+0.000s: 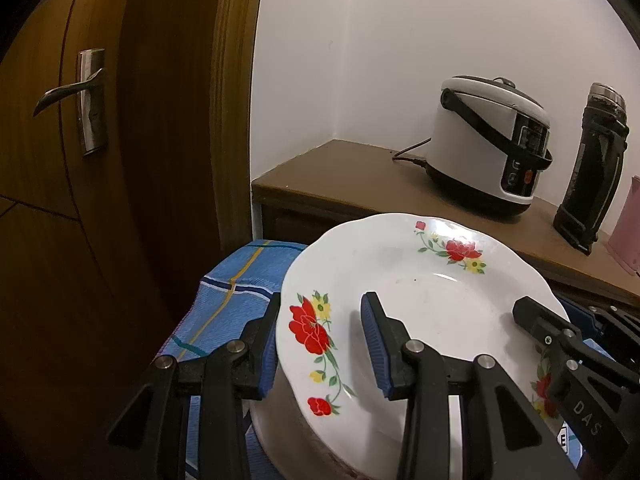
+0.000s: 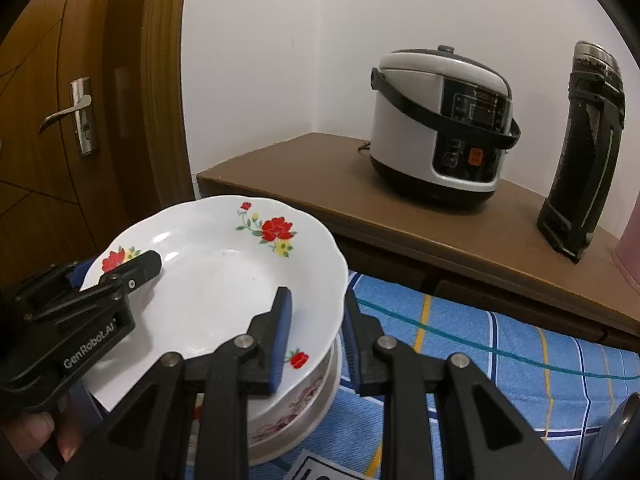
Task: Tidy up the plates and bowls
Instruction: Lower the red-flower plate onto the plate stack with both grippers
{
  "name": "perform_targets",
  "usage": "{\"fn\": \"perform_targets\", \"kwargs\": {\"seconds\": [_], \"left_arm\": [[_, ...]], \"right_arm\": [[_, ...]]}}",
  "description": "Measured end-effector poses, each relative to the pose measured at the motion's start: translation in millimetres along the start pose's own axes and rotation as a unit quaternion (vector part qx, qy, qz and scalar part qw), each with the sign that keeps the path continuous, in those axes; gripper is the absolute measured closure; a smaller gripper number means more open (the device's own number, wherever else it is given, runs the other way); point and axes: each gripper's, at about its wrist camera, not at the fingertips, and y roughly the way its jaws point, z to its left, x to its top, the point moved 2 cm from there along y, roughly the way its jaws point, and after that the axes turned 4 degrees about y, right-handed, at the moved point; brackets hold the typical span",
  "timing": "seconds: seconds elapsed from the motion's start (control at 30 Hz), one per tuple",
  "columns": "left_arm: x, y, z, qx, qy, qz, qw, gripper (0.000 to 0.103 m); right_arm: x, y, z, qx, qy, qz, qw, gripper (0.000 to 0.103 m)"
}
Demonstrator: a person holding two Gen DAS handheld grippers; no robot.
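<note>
We see the left gripper (image 1: pixel 322 346) clamped on the plate's (image 1: pixel 424 300) left rim, one finger (image 1: pixel 376 344) inside, one outside. The plate sits atop a stack of bowls (image 2: pixel 296 404) on the blue cloth (image 2: pixel 500 344). The right gripper (image 2: pixel 316 338) clamps its right rim likewise.

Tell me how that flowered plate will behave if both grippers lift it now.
The flowered plate looks glazed and rigid, so it probably won't flex but may slip. The left gripper and right gripper straddle opposite rims; uneven lifting could tilt it. It likely chips against the bowl beneath.
</note>
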Motion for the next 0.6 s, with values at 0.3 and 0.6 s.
{"fn": "perform_targets", "kwargs": {"seconds": [0.3,0.6], "left_arm": [[-4,7,0,0.002,0.003,0.019,0.9998,0.062],[-8,12,1,-0.001,0.003,0.035,0.9994,0.062]], "right_arm": [[-1,2,1,-0.001,-0.005,0.003,1.000,0.078],[-3,8,1,-0.002,-0.014,0.020,1.000,0.078]]}}
